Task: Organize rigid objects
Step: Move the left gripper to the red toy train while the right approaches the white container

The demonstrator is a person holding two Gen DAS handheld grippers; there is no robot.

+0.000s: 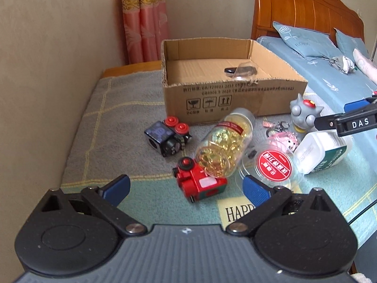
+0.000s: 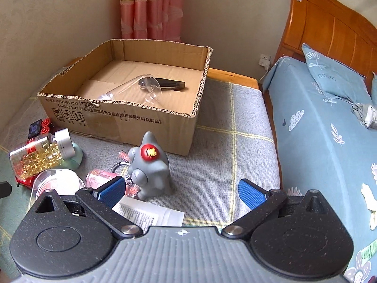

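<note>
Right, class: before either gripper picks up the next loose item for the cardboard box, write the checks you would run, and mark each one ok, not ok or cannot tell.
1. Left gripper open and holding nothing: ok.
2. Right gripper open and holding nothing: ok.
3. Cardboard box open on top, with bare floor left inside: ok.
4. Red toy car lies between the left fingers' line of approach: ok.
5. Red toy car free of neighbours: not ok, the capsule bottle leans over it.
6. Grey figurine upright ahead of the right gripper: ok.
</note>
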